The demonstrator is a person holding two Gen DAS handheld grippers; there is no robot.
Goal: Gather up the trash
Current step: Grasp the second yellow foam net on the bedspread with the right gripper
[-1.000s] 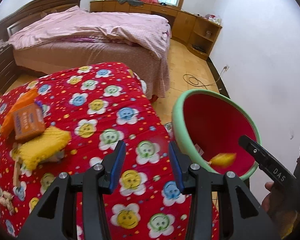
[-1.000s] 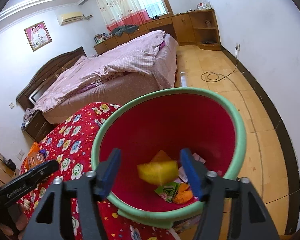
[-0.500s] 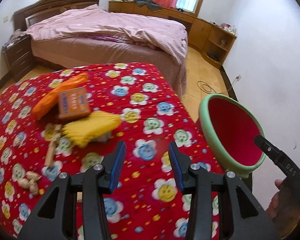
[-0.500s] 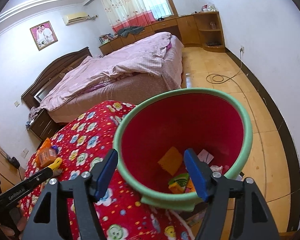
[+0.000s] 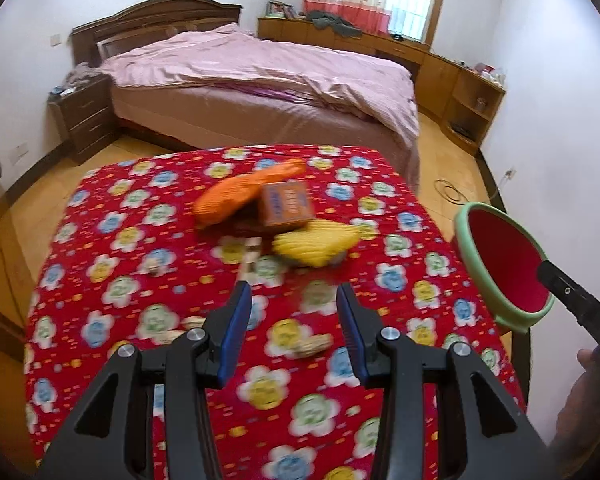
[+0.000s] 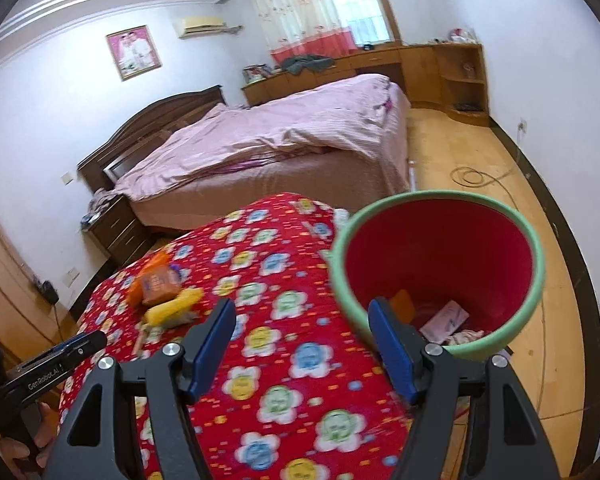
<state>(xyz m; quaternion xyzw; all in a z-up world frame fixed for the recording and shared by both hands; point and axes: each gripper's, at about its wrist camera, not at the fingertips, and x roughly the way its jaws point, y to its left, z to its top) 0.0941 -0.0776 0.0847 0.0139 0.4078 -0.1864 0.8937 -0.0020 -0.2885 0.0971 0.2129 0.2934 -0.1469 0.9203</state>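
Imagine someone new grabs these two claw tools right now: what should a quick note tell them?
Left gripper: open, empty, over the red flowered cloth.
Right gripper: open, empty, near the bin.
Done: a few wrappers lie inside the bin.
Left: orange packet, small orange box, yellow packet piled mid-cloth, plus small scraps nearer the left gripper; all go into the bin beside the cloth's edge.

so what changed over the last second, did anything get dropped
Yes: the yellow piece that was falling from the right gripper now lies in the red bin. Both grippers, empty, swung from the bin toward the table's trash pile, which stayed put; the left gripper kept its gap.
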